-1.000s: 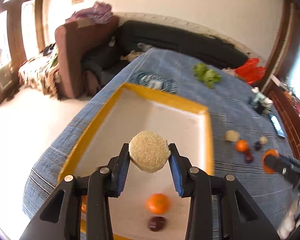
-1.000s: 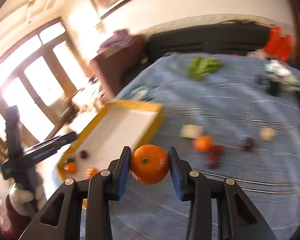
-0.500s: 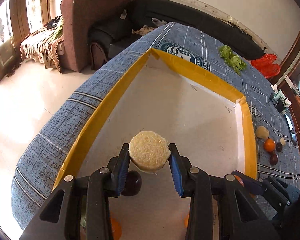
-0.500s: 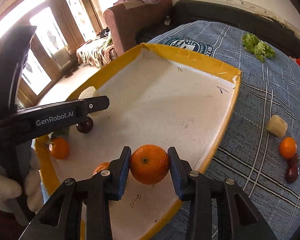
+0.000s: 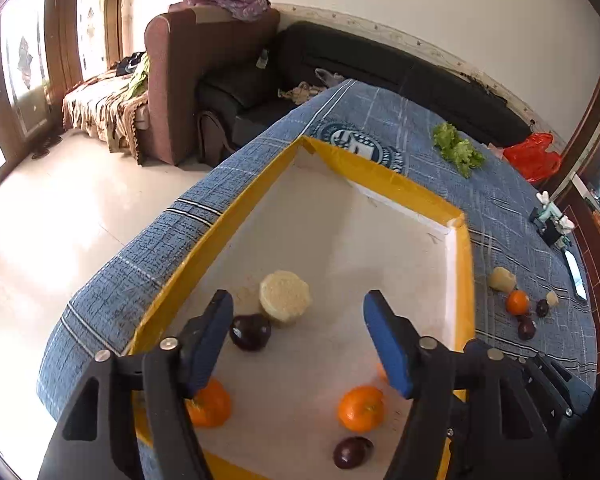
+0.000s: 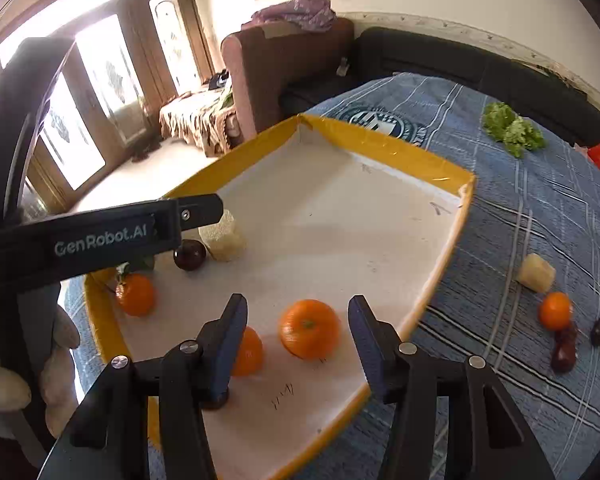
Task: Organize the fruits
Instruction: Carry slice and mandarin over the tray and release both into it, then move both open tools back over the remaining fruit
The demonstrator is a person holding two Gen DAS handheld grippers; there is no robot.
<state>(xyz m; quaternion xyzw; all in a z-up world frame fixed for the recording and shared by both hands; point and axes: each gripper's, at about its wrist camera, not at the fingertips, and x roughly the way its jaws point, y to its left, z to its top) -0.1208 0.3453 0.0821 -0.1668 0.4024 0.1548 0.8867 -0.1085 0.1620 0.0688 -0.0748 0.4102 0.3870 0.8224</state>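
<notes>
Left tongs (image 5: 298, 338): opening, released; pale fruit chunk (image 5: 285, 295) on tray (image 5: 380, 172) floor.
Right tongs (image 6: 298, 334): opening, released; orange (image 6: 310, 328) in tray.
Worktop (image 6: 540, 208): loose fruits.

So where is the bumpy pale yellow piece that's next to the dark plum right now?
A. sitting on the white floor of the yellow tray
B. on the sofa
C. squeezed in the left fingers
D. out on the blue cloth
A: the pale yellow piece sits on the tray floor beside the dark plum, free of the opening left gripper.
</notes>
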